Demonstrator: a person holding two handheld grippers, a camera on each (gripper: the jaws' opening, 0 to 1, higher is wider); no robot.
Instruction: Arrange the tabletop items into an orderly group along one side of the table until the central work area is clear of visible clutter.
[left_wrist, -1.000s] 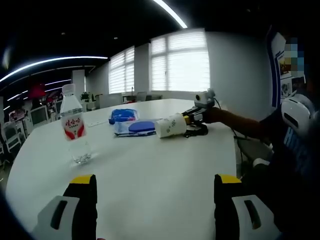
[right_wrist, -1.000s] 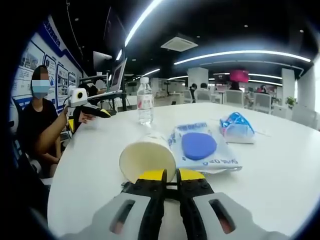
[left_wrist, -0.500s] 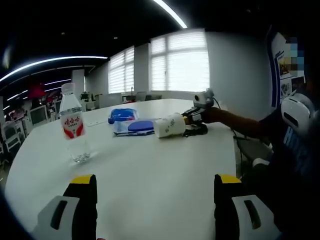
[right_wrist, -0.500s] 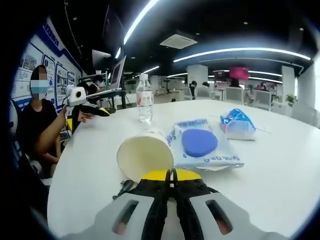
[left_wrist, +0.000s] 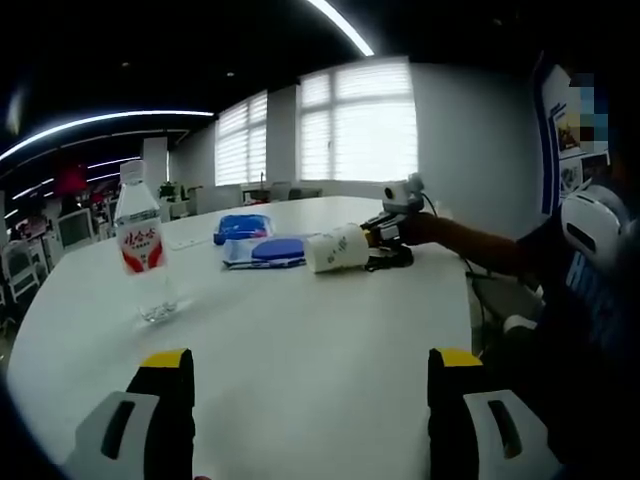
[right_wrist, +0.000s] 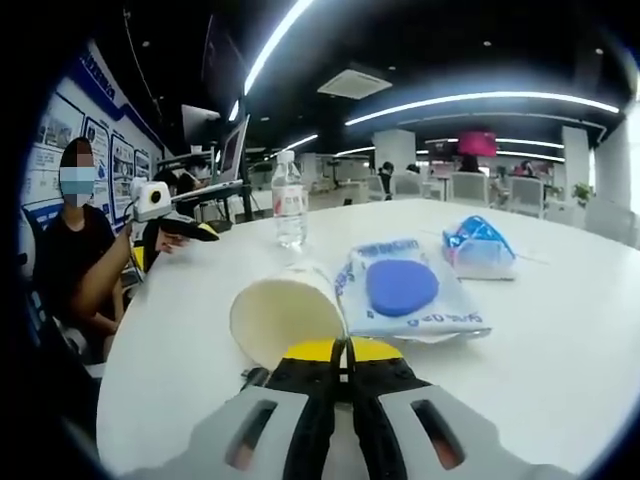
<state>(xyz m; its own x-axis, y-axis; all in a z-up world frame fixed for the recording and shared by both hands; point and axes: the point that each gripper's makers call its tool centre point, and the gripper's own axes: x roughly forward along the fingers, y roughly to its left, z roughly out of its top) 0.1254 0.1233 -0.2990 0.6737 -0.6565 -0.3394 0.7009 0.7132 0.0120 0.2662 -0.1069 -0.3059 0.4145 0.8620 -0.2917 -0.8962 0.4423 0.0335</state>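
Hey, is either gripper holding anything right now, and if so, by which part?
The right gripper is shut on the paper cup, pinching its rim at the open mouth. The left gripper is open and holds nothing.

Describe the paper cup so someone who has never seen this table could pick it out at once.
On the white round table, look just ahead of the right claw, whose jaws are closed at its rim. The paper cup lies tipped on its side, cream inside, beside a flat packet with a blue disc; it is the only open-mouthed item.
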